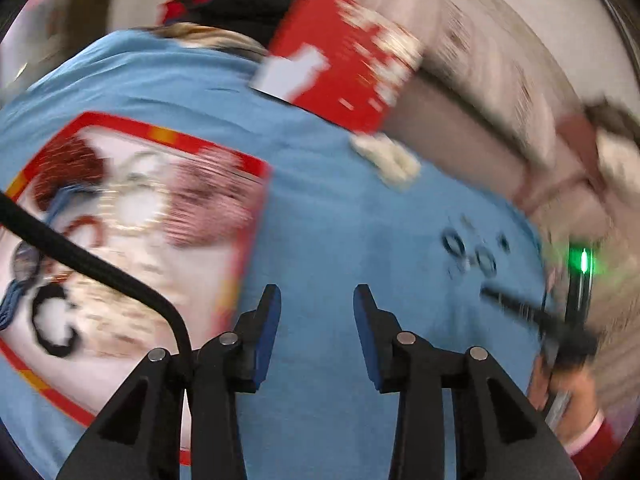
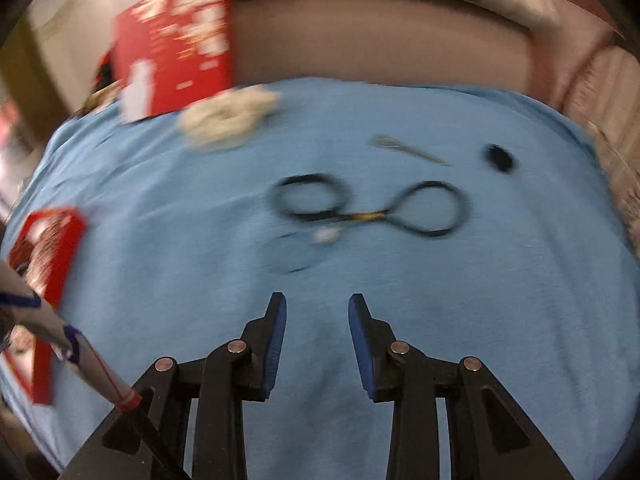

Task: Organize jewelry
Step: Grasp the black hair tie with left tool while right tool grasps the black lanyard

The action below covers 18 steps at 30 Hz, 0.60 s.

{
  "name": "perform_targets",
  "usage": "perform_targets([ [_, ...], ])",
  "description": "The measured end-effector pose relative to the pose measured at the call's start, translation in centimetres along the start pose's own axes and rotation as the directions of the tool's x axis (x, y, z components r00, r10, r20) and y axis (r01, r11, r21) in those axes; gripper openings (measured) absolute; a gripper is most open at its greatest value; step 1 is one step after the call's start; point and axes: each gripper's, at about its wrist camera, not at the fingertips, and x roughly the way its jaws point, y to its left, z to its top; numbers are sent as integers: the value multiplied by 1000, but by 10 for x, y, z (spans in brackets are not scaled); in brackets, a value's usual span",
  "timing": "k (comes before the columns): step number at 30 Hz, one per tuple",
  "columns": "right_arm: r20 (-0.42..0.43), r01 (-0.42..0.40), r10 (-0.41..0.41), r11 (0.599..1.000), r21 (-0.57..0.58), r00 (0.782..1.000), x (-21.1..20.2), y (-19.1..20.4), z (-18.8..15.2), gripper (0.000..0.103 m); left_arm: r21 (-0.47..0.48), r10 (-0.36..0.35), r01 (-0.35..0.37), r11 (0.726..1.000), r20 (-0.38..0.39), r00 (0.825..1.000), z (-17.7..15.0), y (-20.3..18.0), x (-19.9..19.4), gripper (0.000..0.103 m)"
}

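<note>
The left hand-held gripper (image 1: 317, 300) hangs over the light blue cloth (image 1: 340, 220) that covers the bench, its blue-padded jaws apart with nothing between them. To its left lies a flat red-bordered tray with a white floor (image 1: 248, 208), holding a blurred jumble of jewelry: a black curved bangle (image 1: 52, 328), a blue cord piece (image 1: 12, 300) and a gold-toned chain (image 1: 136, 208).

The right hand-held gripper (image 2: 317, 306) also hovers above the cloth, jaws parted and empty. Beyond it, well apart from the fingertips, lies a black cord necklace looped in a figure of eight with a gold clasp in the middle (image 2: 372, 210). A small white bead (image 2: 326, 235) sits just beside the left loop. Farther off are a thin silver pin (image 2: 408, 150), a small black oval piece (image 2: 499, 158) to its right, and a cream-coloured fluffy scrunchie (image 2: 228, 118) to the far left.

A red printed carton (image 2: 176, 44) stands at the far edge; its white lettering is too blurred to read.
</note>
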Motion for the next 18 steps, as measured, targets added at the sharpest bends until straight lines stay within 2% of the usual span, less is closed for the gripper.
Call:
perform_targets([
  [3, 3, -3, 3, 999, 47, 1000, 8, -18, 16, 35, 104, 43, -40, 994, -27, 999, -12, -30, 20, 36],
  [5, 13, -2, 1, 999, 41, 1000, 16, -16, 30, 35, 121, 61, -56, 991, -40, 997, -15, -33, 28, 36],
  [9, 15, -12, 12, 1000, 18, 1000, 37, -2, 60, 35, 84, 64, -58, 995, -80, 995, -15, -24, 40, 36],
  [12, 10, -32, 32, 999, -3, 999, 54, 12, 74, 35, 74, 84, -78, 994, -73, 994, -11, -17, 40, 36],
  [18, -80, -118, 115, 993, -26, 990, 88, 48, 64, 33, 33, 99, -97, 995, -73, 992, 1, -3, 43, 36],
])
